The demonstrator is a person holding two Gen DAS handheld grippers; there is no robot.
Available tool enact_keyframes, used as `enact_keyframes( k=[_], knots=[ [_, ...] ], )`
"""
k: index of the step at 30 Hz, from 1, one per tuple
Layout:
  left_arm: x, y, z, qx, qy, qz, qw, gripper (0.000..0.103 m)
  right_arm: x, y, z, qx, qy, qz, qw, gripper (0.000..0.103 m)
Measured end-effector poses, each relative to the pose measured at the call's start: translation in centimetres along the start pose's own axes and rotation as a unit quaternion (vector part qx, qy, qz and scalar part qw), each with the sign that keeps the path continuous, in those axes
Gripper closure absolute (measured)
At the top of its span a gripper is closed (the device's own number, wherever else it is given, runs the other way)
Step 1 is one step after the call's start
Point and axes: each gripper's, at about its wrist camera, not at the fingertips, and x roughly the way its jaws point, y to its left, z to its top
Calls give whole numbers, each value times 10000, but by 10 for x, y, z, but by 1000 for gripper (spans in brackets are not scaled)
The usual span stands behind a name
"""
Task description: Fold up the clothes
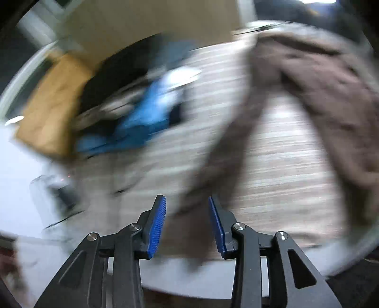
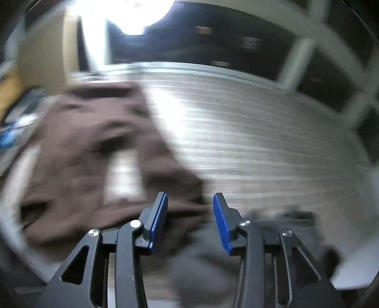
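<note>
Both sets of jaws gape released above a brown garment (image 1: 319, 99) on the striped table (image 2: 248, 132).

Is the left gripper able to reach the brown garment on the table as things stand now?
Probably yes. The left gripper is open, and an edge of the brown garment already lies between its fingers, nothing in the way. The picture is blurred, so contact cannot be told.

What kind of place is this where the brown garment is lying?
Probably an indoor room with a work table, at night. A brown garment lies on a round, wood-grain table; large dark window panes stand behind it, and a ceiling light glares above. Heavy blur hides finer detail.
</note>
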Motion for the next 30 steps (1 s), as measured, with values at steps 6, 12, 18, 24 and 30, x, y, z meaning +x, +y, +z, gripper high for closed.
enact_keyframes(
  k=[6,12,18,24,30],
  knots=[
    [-4,-147,41,1513,-236,-1981,9681,62,49,66,-24,-737,535,886,9919,52],
    [14,-234,67,2415,147,-2295,9428,59,93,81,-45,-934,869,1198,9846,52],
    [31,-260,72,2637,484,-2324,9349,82,101,85,-47,-977,908,1267,9829,52],
    [-2,-225,67,2269,38,-2298,9464,96,105,87,-47,-986,808,1313,9831,52],
    [-40,-105,40,1192,-448,-1660,9779,96,79,84,-37,-625,543,1428,9863,98]
  ],
)
